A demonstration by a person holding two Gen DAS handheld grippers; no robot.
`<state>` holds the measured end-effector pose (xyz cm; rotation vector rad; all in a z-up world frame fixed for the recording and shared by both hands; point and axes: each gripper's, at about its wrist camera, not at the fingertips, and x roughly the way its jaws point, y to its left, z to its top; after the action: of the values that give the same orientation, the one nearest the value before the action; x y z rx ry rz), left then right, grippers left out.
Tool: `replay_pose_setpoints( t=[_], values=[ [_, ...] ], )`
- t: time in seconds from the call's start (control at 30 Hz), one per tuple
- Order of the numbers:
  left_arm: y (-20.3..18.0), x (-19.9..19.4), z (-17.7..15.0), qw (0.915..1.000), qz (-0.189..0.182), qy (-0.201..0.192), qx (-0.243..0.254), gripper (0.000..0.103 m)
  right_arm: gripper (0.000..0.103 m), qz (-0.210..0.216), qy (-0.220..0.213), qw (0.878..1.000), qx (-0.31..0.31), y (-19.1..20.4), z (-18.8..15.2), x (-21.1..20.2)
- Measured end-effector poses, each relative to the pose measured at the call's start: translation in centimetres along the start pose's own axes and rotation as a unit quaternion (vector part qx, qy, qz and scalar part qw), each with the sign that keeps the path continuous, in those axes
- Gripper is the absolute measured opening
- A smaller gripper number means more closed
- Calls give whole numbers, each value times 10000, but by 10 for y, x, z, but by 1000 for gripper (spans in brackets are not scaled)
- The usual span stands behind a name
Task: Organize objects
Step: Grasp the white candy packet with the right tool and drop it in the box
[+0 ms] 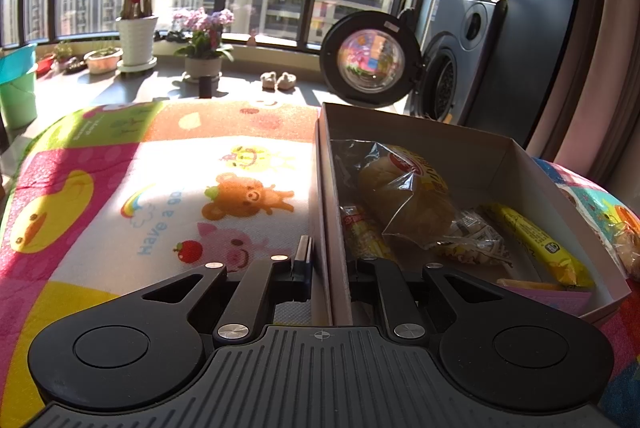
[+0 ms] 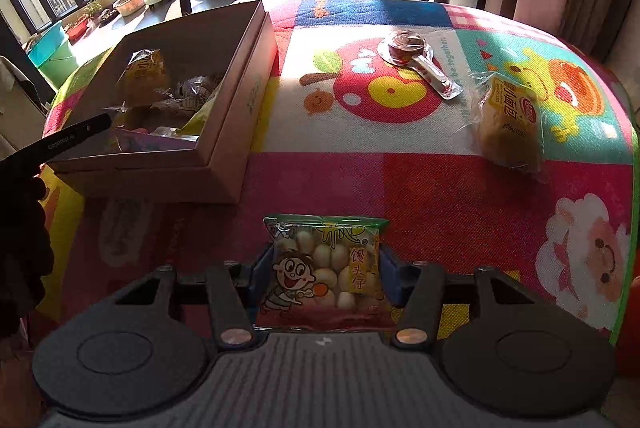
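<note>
1. Cardboard, pale brown and open-topped: the shallow box (image 2: 224, 96) sits on the bright cartoon-printed play mat (image 2: 420, 180), already holding wrapped snacks, among them a bun in clear film (image 1: 404, 196) and a long yellow packet (image 1: 540, 240).
2. My left gripper (image 1: 330, 268) is pinched narrow on the box's near left wall, one finger outside, one inside.
3. My right gripper (image 2: 324, 276) grips a small clear bag of round white biscuits (image 2: 326, 268) with a cartoon boy on it, both blue pads pressing its sides.
4. That bag hangs just short of the box's near right corner, with bare mat between them.
5. Right of the box the mat is open up to a foil-lidded jelly cup with spoon (image 2: 416, 58) and a second wrapped bun (image 2: 508, 124) near the mat's right edge.
</note>
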<state>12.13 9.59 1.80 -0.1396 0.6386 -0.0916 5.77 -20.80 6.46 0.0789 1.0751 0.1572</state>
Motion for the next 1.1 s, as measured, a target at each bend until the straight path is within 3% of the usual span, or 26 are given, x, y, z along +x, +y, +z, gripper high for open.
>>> replay_pose_setpoints(
  t=[0.1,0.2,0.37,0.5,0.63,0.83,0.97,1.1],
  values=[
    [1,0,1,10000,-4,2,-7,14,54,252,65,9990,-376,30,-13,-15],
    [1,0,1,10000,-2,1,-3,14,54,489,-161,9958,-763,61,-13,-41],
    [1,0,1,10000,-3,2,-6,14,54,544,-1020,9857,-1222,93,20,-90],
    [1,0,1,10000,-9,3,-12,14,54,428,-1536,9772,-1403,110,56,-101],
    [1,0,0,10000,-20,5,-26,14,54,332,-1706,9741,-1446,126,98,-75],
    [-1,0,0,10000,-8,1,-15,14,54,61,-1351,9858,-997,130,151,10],
    [-1,0,0,10000,-7,0,-16,14,55,87,-1211,9906,-637,123,162,54],
    [-1,0,0,10000,-7,-1,-16,14,60,86,-1165,9913,-611,123,161,65]
  ],
)
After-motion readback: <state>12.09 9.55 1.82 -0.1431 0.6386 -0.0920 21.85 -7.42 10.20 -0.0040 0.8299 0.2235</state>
